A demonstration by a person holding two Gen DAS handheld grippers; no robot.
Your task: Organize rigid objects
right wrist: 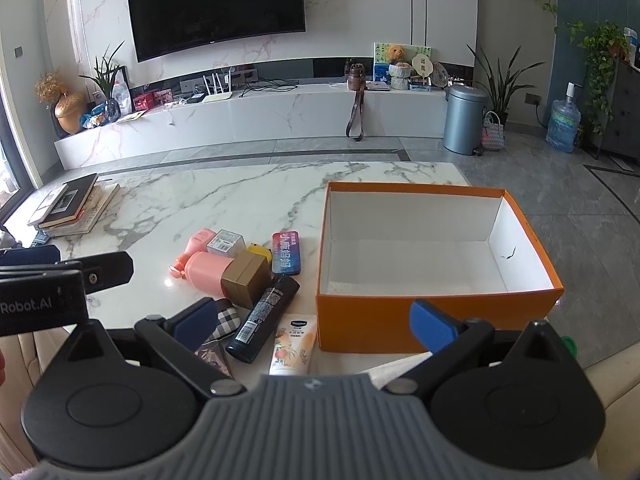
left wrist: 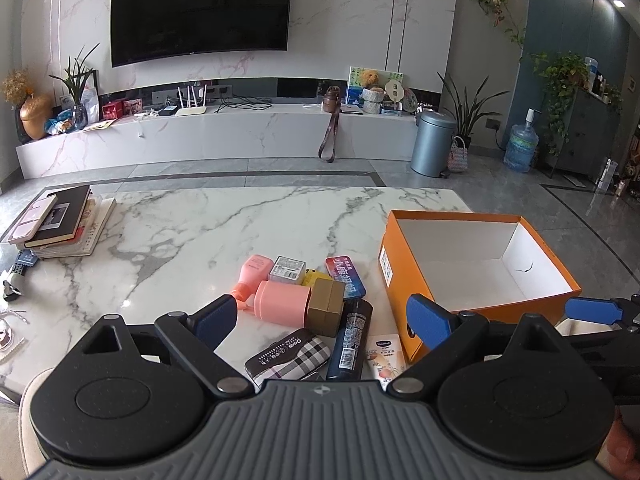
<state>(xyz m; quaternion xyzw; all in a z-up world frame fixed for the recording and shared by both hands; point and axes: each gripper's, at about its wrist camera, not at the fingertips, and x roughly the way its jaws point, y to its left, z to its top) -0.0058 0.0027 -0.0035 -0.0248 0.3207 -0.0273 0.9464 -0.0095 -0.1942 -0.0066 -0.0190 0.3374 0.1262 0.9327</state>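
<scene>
Right wrist view: clustered small items, including a dark bottle [right wrist: 263,317], beside an empty orange box [right wrist: 372,320]; both grippers [right wrist: 320,322] [left wrist: 320,320] spread wide, holding nothing.

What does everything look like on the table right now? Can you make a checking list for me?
Surface: white marble table, bare at the far end.
Job's things: orange box open and empty; beside it a heap: pink bottle, gold box, dark spray can, blue tin, cream tube, plaid case.
Clutter: book stack at the far left corner.
Grippers: left gripper and right gripper both hover with jaws wide open, holding nothing.
Cables: black cables on the TV shelf, none on the table.
Surroundings: wall TV, grey bin, water jug, potted plants.
</scene>
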